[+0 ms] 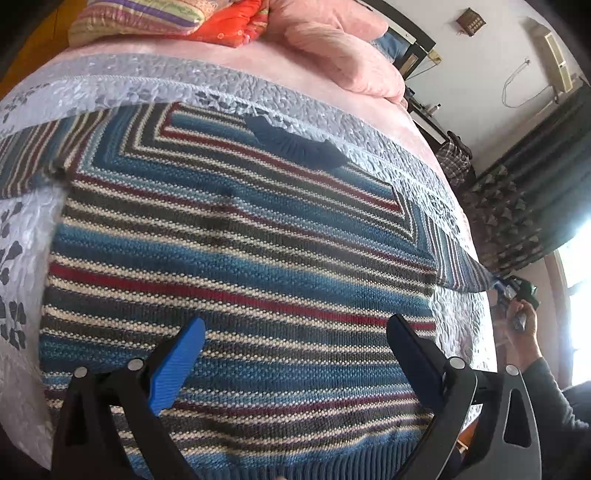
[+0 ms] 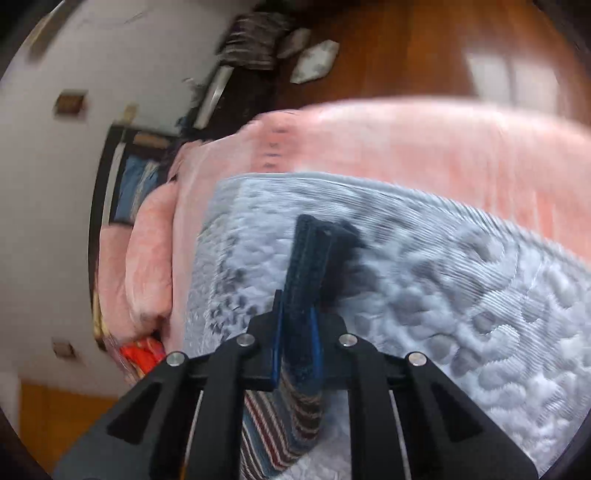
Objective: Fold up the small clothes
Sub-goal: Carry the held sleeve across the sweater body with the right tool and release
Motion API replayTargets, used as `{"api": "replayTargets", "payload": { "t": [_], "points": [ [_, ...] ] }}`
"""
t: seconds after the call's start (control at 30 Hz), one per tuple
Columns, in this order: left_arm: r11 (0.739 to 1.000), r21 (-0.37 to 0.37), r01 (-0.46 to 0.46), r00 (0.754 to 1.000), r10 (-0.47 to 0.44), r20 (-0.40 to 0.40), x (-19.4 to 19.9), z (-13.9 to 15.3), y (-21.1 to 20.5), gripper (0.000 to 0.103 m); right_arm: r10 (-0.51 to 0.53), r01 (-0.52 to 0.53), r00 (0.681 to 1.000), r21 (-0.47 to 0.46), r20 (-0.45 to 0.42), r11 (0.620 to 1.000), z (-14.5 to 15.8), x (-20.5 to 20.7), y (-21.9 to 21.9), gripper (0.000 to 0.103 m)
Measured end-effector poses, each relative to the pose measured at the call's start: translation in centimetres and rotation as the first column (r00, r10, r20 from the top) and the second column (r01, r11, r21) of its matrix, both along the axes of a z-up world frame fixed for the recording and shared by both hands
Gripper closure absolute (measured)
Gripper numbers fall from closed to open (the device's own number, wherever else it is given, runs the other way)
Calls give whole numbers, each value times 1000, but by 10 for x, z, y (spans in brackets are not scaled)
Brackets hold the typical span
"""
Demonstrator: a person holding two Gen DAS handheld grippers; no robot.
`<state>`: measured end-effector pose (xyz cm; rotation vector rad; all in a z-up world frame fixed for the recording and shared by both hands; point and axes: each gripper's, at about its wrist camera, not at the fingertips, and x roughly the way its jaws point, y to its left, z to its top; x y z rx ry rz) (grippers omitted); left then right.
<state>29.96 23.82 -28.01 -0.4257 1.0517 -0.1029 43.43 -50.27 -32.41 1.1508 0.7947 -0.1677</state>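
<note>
A small knitted sweater (image 1: 240, 266) with blue, red, cream and grey stripes lies flat on the grey quilted bedcover (image 1: 236, 86), its dark blue collar (image 1: 295, 142) at the far side. My left gripper (image 1: 295, 350) hovers open over the sweater's lower body, nothing between its fingers. In the left wrist view the right sleeve (image 1: 465, 266) stretches off toward my right gripper (image 1: 506, 291), held in a hand at the bed's right edge. In the right wrist view my right gripper (image 2: 297, 314) is shut on the sleeve's dark blue cuff (image 2: 308, 258), with the striped sleeve (image 2: 280, 424) hanging below.
Pink bedding (image 1: 343, 55) and a striped pillow (image 1: 136, 18) with an orange cloth (image 1: 236, 22) lie at the head of the bed. Dark patterned curtains (image 1: 524, 192) and a bright window stand to the right. Wooden floor (image 2: 406, 48) shows beyond the bed.
</note>
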Motion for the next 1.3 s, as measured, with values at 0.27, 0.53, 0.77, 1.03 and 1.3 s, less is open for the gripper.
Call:
{"api": "replayTargets", "payload": {
  "t": [0.27, 0.53, 0.77, 1.03, 1.3],
  "points": [
    [994, -98, -49, 999, 51, 9, 2, 14, 23, 4, 245, -179, 962, -398, 121, 900, 132, 7, 110, 94],
    [1000, -14, 28, 995, -27, 92, 12, 42, 10, 4, 447, -313, 890, -596, 86, 739, 169, 6, 242, 94],
    [997, 17, 76, 997, -76, 24, 33, 46, 3, 4, 609, -445, 791, -737, -57, 509, 145, 10, 389, 94],
    [997, -12, 74, 997, -74, 21, 59, 37, 12, 4, 693, -594, 650, -777, -313, 207, 55, 6, 519, 94],
    [983, -170, 66, 997, -73, -35, 100, 4, 10, 4, 735, -657, 572, -740, -364, 144, 0, -11, 552, 51]
  ]
}}
